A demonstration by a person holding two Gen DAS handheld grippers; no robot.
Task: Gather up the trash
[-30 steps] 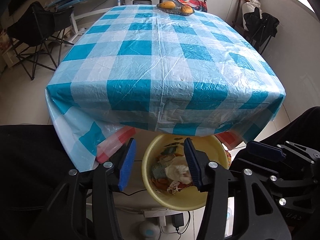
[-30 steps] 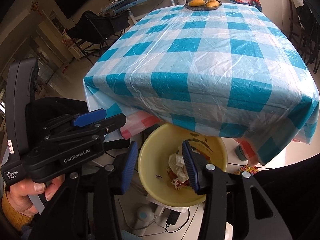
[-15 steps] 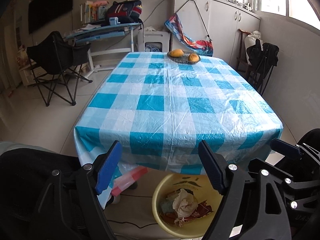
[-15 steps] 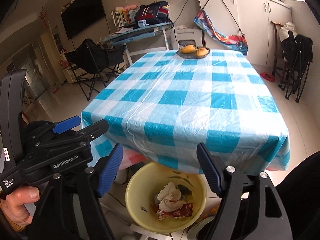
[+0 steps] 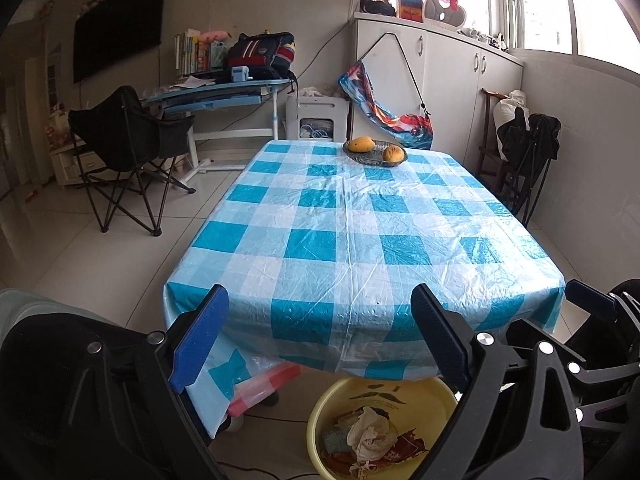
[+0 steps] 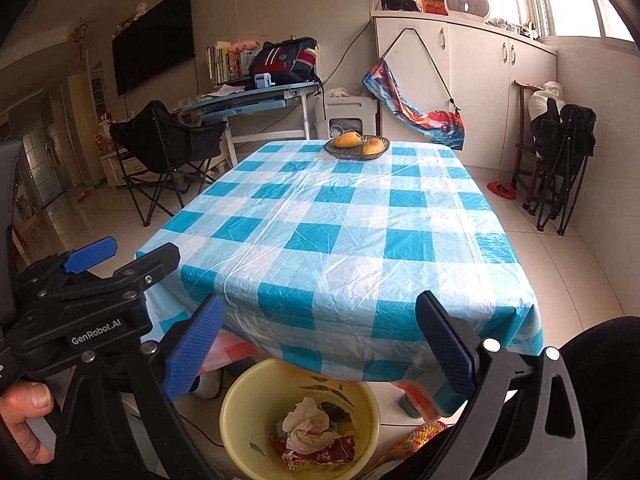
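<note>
Two grippers, left gripper [image 5: 316,340] then right gripper [image 6: 320,348], both spread wide and empty, raised above yellow basin [image 6: 240,396] parked under table [image 6: 340,240] edge to catch crumpled trash [image 6: 306,426], already inside.

Legible text: "GenRobot.AI" in white letters on the black body of the left gripper [image 6: 86,260], seen in the right wrist view. Yellow basin [image 5: 438,394] inner wall carries a black moustache print — small characters beside it unreadable. Nothing else legible.
</note>
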